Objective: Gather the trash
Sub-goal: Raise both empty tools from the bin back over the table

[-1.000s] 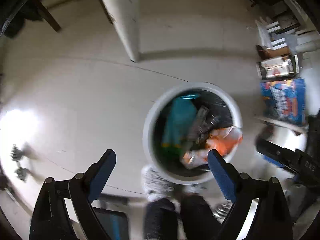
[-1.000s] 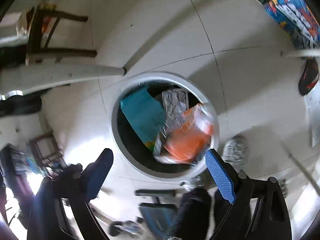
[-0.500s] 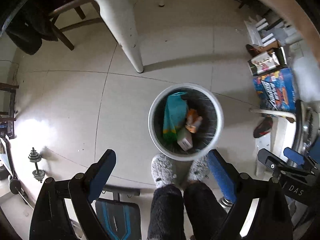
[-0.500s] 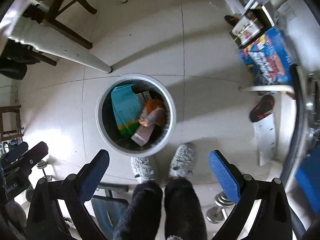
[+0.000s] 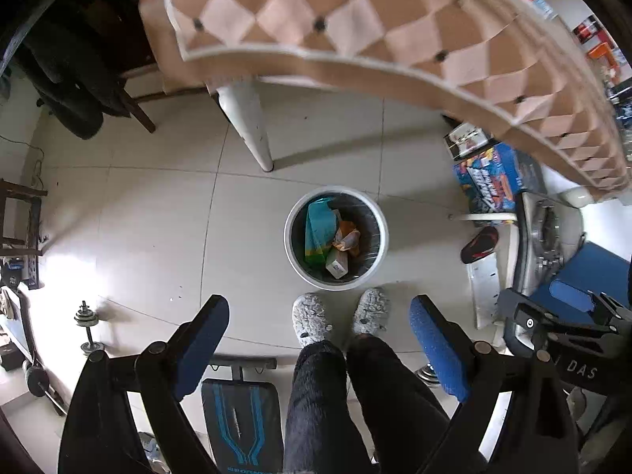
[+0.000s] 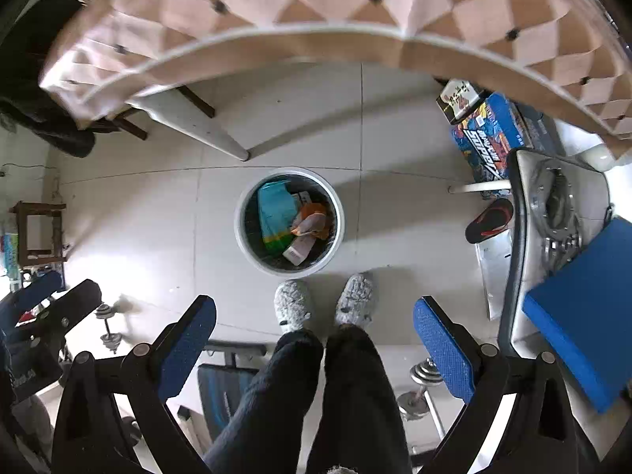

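Note:
A round white bin [image 5: 293, 252] [image 6: 241, 241] with a dark liner stands on the tiled floor far below both grippers. Inside lie a teal bag [image 5: 318, 229] [image 6: 274, 213], an orange wrapper [image 5: 347, 237] [image 6: 312, 223] and a small white carton [image 5: 336, 264] [image 6: 296, 251]. My left gripper [image 5: 319, 316] points straight down, open, with nothing between its blue pads. My right gripper [image 6: 315, 318] does the same, open and empty. In the left wrist view the right gripper [image 5: 553, 312] shows at the right edge; in the right wrist view the left gripper [image 6: 51, 300] shows at the left edge.
A table with a checked cloth [image 5: 355, 27] [image 6: 316, 4] fills the top, with its white leg [image 5: 249, 126] near the bin. A person's dark trouser legs and grey slippers [image 5: 312, 318] [image 6: 292, 304] stand by the bin. Boxes [image 5: 489, 177], dumbbells [image 5: 87, 328], a bench [image 5: 241, 422] and a sandal [image 5: 480, 243] surround it.
Both grippers rose high above the bin, which shrank in both views. The orange wrapper settled among the trash in the bin. The tabletop came into view at the top.

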Available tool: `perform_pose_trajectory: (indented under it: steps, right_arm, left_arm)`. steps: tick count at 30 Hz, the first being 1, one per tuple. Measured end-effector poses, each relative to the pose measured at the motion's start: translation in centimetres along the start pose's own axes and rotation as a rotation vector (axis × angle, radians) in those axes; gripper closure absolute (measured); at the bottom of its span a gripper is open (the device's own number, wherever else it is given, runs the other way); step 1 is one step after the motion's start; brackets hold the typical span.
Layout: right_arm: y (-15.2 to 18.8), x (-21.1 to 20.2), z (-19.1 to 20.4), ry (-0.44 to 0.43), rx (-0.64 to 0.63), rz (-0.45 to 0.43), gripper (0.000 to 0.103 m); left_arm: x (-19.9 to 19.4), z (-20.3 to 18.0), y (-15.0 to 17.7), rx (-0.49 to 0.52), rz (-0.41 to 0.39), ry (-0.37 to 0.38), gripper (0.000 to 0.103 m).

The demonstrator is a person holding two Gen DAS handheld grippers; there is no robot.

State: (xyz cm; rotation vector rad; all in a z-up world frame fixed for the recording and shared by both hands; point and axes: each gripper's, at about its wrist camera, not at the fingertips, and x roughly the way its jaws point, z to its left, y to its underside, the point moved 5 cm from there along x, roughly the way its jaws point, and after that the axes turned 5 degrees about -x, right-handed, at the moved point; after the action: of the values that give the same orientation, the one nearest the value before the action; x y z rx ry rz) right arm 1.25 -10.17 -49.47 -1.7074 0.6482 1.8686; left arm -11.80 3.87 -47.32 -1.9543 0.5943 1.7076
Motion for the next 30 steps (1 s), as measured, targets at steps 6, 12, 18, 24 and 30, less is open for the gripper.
perform_pose_trajectory:
  steps: [6, 12, 18, 24, 30]
  right_arm:
    - [1.0, -7.7, 1.3, -0.023, 0.008, -0.038, 0.002]
    - [0.0, -13.9, 2.2, -0.105, 0.072, -0.091, 0.002]
    - [-5.2, -18.3, 0.1, -0.139, 0.16, -0.187, 0.002]
    - [-14.2, -21.3, -6.5, -0.106, 0.232, -0.255, 0.002]
    - [-27.7, -21.2, -17.0, -0.039, 0.241, -0.238, 0.002]
  left_arm:
    - [-6.7, -0.6, 0.1, 0.022, -0.043, 0.036, 0.009]
    - [-12.2, -1.3, -1.6, 0.043, -0.12, 0.031, 0.01]
    - [-15.2, -3.4, -7.6, 0.062, -0.225, -0.003, 0.009]
    - [-15.3, -8.3, -17.5, 0.086, -0.307, -0.05, 0.007]
    - [-13.2, -18.3, -30.3, 0.252, -0.339, -0.095, 0.0]
